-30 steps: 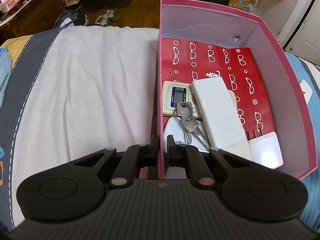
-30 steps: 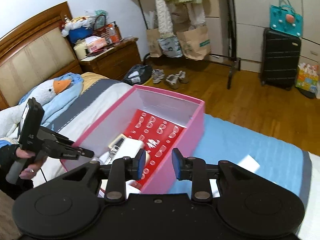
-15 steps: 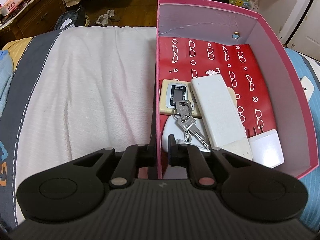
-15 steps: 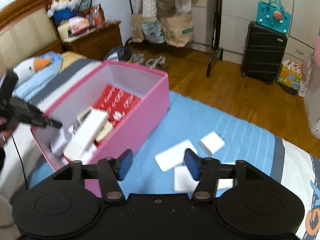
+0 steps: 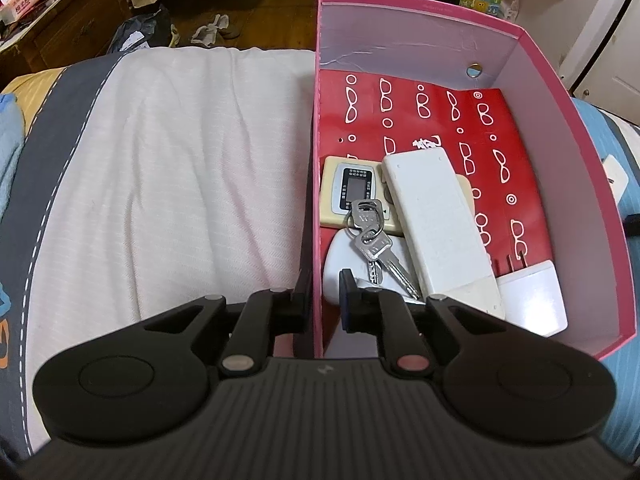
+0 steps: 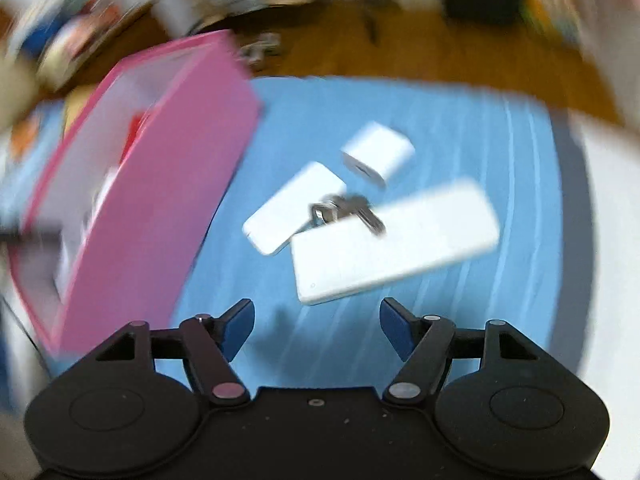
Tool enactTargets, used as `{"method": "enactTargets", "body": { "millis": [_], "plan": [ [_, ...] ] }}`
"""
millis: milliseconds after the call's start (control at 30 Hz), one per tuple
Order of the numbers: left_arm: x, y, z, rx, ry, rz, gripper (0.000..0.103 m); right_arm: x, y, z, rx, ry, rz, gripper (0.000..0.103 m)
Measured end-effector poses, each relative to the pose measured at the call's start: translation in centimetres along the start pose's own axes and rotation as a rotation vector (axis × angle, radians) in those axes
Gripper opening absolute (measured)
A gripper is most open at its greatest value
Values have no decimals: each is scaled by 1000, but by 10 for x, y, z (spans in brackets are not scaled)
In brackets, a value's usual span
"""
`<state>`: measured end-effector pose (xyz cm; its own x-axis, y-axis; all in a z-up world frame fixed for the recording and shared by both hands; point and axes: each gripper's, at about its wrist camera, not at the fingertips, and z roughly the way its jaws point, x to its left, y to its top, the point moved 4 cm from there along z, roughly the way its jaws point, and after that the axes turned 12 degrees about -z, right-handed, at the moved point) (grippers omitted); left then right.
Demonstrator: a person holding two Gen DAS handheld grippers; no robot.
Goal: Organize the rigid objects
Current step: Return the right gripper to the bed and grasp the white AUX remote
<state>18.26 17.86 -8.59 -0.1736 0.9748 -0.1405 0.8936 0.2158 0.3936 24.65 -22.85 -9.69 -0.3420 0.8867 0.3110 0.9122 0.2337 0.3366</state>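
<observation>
The pink box [image 5: 520,40] stands on the bed, already holding a long white device [image 5: 436,232], keys [image 5: 372,240], a beige timer [image 5: 352,190] and a white plug adapter [image 5: 532,296]. The left gripper [image 5: 322,298] has its fingers nearly shut on the box's near wall, steadying it. The right gripper [image 6: 316,328], its fingers just opened wide and empty, hovers above three white pieces and a second key bunch [image 6: 344,210] on the blue sheet [image 6: 460,120]. The next pick is probably the large flat piece [image 6: 396,240]; the keys lying across it may slide off.
</observation>
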Motion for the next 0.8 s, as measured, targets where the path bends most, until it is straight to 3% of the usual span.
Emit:
{"method": "enactTargets", "body": {
  "millis": [200,467,533,600,667,800],
  "plan": [
    [2,-1,3,5,-3,-5,11,-15,13,22,-49,-54,172,76],
    [3,-1,3,2,-10,-4,11,7,16,35,-130,-237,84,79],
    [3,-1,3,2,-13,-8,11,8,16,32,-145,-269,67,71],
    [3,-1,3,3,-15,-8,11,5,17,21,-174,-276,60,50],
    [3,-1,2,2,-17,-9,11,1,18,5,-203,-254,57,35],
    [2,-1,1,-3,-19,-6,11,8,14,-14,-179,-243,-16,23]
  ]
}}
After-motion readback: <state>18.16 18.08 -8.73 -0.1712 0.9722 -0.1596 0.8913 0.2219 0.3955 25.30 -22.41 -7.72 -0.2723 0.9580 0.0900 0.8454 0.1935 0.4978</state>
